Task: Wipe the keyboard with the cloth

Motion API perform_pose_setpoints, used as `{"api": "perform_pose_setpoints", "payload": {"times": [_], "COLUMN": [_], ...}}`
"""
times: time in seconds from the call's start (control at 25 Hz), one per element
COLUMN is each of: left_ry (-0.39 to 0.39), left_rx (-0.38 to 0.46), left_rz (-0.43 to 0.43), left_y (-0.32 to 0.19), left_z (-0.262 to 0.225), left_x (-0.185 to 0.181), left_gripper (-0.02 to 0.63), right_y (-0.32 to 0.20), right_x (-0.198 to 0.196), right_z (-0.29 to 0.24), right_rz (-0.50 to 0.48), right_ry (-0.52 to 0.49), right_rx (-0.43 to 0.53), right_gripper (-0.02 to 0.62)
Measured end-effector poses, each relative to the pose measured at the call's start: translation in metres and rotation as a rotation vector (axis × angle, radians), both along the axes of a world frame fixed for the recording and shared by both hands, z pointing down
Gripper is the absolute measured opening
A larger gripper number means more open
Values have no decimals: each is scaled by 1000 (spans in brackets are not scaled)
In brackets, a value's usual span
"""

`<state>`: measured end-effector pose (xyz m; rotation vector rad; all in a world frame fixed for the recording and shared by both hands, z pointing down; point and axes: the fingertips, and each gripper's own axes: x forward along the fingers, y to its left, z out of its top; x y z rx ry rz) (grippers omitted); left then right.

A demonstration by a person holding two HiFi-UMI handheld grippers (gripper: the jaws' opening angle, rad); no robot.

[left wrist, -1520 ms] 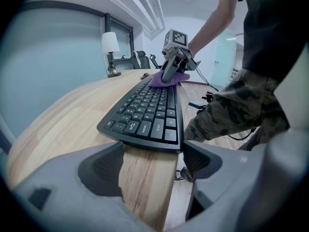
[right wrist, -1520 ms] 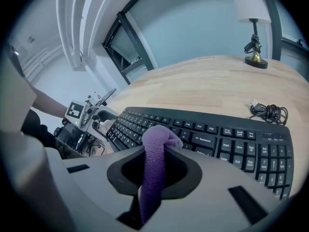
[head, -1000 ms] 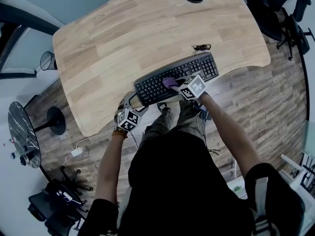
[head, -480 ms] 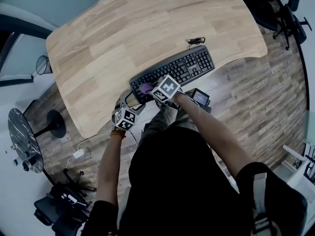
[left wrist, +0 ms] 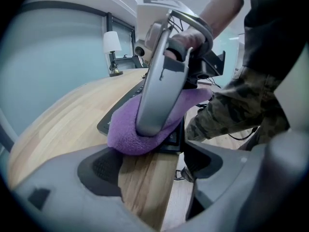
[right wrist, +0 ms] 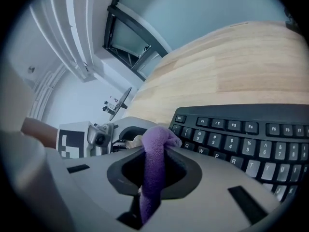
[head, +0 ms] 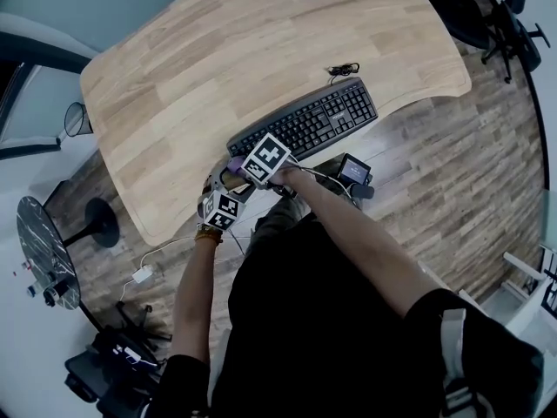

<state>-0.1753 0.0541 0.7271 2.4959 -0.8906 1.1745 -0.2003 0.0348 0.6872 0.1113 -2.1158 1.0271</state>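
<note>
In the head view's centre-left, the left gripper [head: 224,184] hung empty, jaws apart, at the desk [head: 174,77] edge. Just right, the right gripper [right wrist: 153,175] clamped the cloth [right wrist: 157,141] on the keyboard's [head: 318,120] left end. Recommended: press lightly and stroke rightward along the key rows.

Between the jaws of the right gripper [head: 242,167] sits the cloth [right wrist: 155,173], on the left end of the keyboard [head: 309,124], whose keys spread to that gripper's right. The left gripper [head: 218,186] lies just left of it, over the near edge of the desk [head: 200,68].
</note>
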Motion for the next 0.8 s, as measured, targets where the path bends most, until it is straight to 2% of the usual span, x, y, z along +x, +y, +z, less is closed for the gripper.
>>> {"api": "perform_pose_setpoints", "payload": {"times": [0.16,0.24,0.36,0.44,0.52,0.6,0.64,0.72,0.8], "left_ry": [2,21,65,134,213,302,349,434,501], "left_rx": [-21,-39,-74,-53,29,156,223,352,466], "left_rz": [-7,-4,28,27,-13,-104,-161,-268,-328], "left_y": [-1,3,14,15,5,-16,-27,-49,-68], "left_z": [1,2,-4,-27,-70,-123,-150,-203,-254], "left_x": [0,1,5,8,8,2,-2,-13,-18], "left_gripper": [393,393,394,393,393,393,393,390,304], "right_y": [-2,2,2,-17,-48,-79,-91,-112,-125], "right_x": [-1,0,7,19,34,48,56,75,95], "right_z": [0,-6,-48,-95,-152,-222,-258,-316,-360], "right_rz": [44,50,66,166,306,387,400,412,413], "right_ry": [-19,-72,-272,-425,-588,-789,-881,-994,-1053], "right_rx": [-58,-103,-186,-236,-279,-252,-196,-55,69], "right_gripper": [44,46,48,48,48,48,48,49,49]}}
